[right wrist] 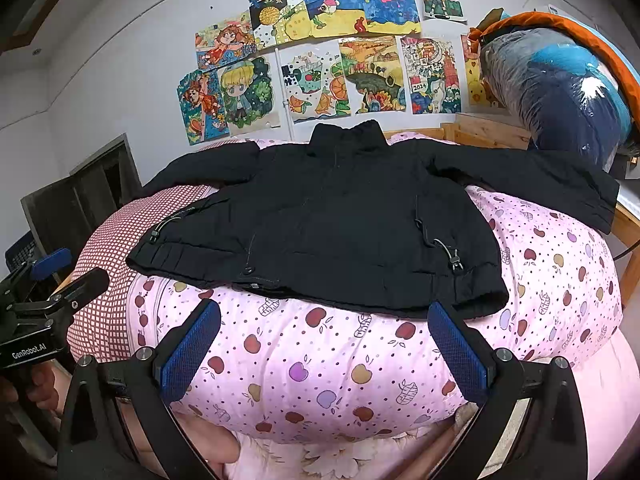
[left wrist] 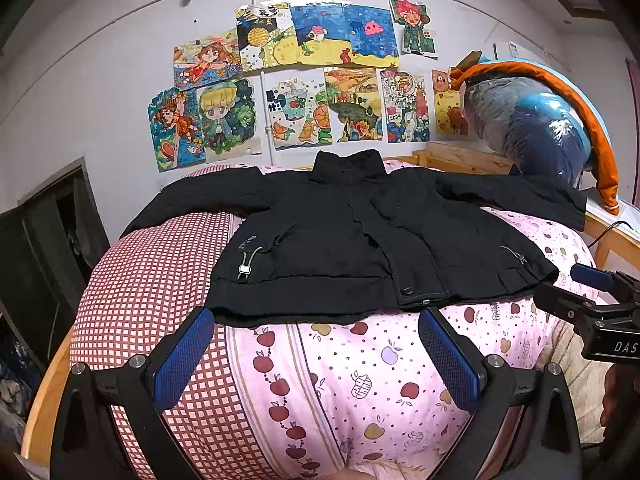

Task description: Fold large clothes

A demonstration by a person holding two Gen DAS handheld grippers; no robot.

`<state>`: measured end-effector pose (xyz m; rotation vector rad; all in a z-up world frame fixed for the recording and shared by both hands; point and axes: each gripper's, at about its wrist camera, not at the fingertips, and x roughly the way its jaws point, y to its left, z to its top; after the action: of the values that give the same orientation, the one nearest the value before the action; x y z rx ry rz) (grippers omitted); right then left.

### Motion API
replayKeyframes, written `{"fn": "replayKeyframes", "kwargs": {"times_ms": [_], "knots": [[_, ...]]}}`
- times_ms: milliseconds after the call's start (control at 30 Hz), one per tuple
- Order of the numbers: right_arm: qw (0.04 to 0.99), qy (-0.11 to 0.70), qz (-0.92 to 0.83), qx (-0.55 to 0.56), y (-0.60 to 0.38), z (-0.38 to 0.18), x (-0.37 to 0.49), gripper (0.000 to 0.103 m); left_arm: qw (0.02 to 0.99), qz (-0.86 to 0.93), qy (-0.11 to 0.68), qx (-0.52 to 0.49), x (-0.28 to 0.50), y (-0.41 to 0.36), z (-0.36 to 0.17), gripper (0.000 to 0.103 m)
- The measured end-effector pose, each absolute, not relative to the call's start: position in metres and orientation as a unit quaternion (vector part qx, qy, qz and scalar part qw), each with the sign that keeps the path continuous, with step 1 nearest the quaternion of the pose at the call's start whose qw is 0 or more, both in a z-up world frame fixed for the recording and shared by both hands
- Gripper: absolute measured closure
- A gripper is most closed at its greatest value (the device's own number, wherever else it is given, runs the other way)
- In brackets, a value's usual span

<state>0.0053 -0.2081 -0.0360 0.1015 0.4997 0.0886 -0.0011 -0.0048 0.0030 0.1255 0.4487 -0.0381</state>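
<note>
Jaws of the left gripper [left wrist: 316, 360] and right gripper [right wrist: 324, 354] gape wide, holding nothing, over bare pink quilt [left wrist: 352, 380]. Just beyond lies the black jacket [left wrist: 352, 232], spread flat, sleeves outstretched toward the bed's edges.

quilt [left wrist: 344, 364] clear before jacket [left wrist: 352, 236], seemingly

Even indoor light, sharp focus, strong fisheye bending, dark vignetted corners, glare on plastic bag [left wrist: 556, 120]
</note>
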Motion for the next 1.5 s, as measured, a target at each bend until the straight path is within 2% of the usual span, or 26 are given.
{"fn": "replayKeyframes", "kwargs": {"times_ms": [1500], "knots": [[0.965,0.253,0.047,0.057,-0.202,-0.045,0.004,0.001,0.973,-0.019,0.222,0.061,-0.002,-0.005,0.001,0.000]]}}
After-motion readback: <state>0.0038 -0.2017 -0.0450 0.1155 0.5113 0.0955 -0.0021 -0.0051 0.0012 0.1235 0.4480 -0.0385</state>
